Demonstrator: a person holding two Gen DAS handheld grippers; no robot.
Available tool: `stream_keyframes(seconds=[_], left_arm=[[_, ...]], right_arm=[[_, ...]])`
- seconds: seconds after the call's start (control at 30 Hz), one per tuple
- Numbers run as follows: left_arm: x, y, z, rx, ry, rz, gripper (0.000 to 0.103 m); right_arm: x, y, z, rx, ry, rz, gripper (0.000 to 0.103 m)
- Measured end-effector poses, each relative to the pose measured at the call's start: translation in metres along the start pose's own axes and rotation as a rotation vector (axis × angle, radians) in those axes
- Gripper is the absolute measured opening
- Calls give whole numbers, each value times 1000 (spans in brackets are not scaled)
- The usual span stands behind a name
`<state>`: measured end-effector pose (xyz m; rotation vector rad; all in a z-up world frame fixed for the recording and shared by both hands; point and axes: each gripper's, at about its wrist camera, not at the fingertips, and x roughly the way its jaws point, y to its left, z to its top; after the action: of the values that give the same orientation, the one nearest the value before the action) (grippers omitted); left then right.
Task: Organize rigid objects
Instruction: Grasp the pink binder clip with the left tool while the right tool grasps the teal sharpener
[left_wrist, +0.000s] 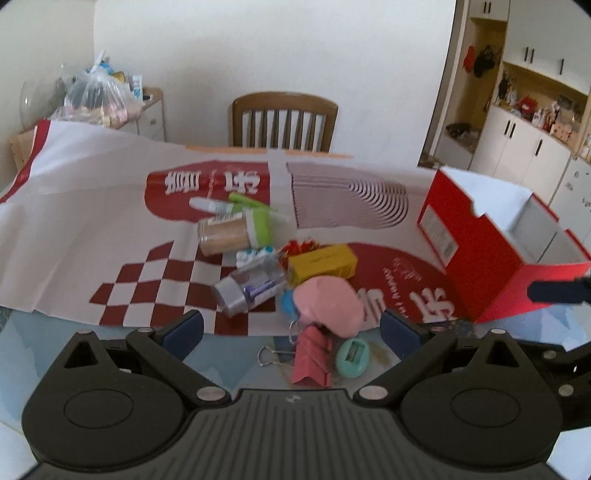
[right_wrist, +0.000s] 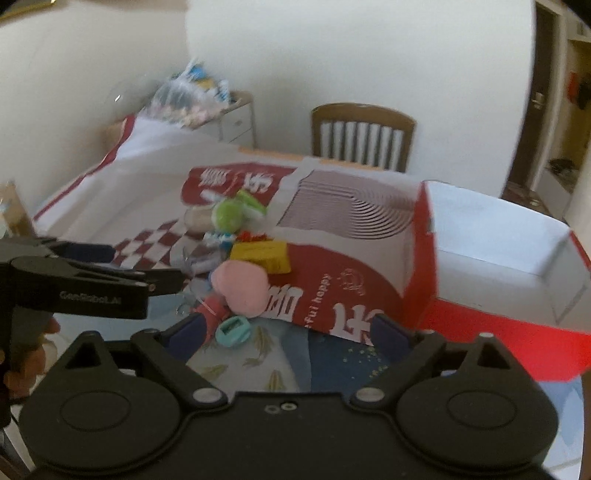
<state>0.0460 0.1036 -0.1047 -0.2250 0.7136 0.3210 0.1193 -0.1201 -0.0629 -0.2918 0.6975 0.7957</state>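
Several small rigid items are seen piled near the front edge of the red-and-white printed paper sheet (left_wrist: 92, 206), with nothing gripped so far. At the left of the pile, the clear plastic jar with a green lid (left_wrist: 234, 230) lies on its side, its long axis running left to right and the lid pointing right. Below it, a clear plastic case with a grey end (left_wrist: 249, 290) is tilted, grey end toward the near left. Further right, the yellow rectangular box (left_wrist: 321, 264) lies flat, long axis nearly left to right, touching the rounded pink object (left_wrist: 328, 308). The pink binder clip (left_wrist: 312, 356) and teal oval sharpener (left_wrist: 352, 358) rest just beside it.

The left gripper (left_wrist: 291, 332) is held wide open, empty, just short of the pile; the right gripper (right_wrist: 284, 334) is likewise spread and empty. The open red cardboard box (left_wrist: 476, 254) stands well right. Probably, one item should be grasped across its short axis and lifted clear without the neighbours being dragged.
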Motion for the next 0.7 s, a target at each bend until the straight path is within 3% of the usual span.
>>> stream_keyframes(seconds=[0.2, 0.27, 0.7], left_arm=[[22, -2, -10, 38, 34, 3, 97], [29, -1, -13, 47, 50, 13, 94], [63, -9, -23, 123, 140, -34, 57]], right_arm=[[25, -8, 7, -65, 35, 52, 94], [36, -8, 3, -113, 62, 75, 86], [90, 15, -19, -261, 159, 197, 65]])
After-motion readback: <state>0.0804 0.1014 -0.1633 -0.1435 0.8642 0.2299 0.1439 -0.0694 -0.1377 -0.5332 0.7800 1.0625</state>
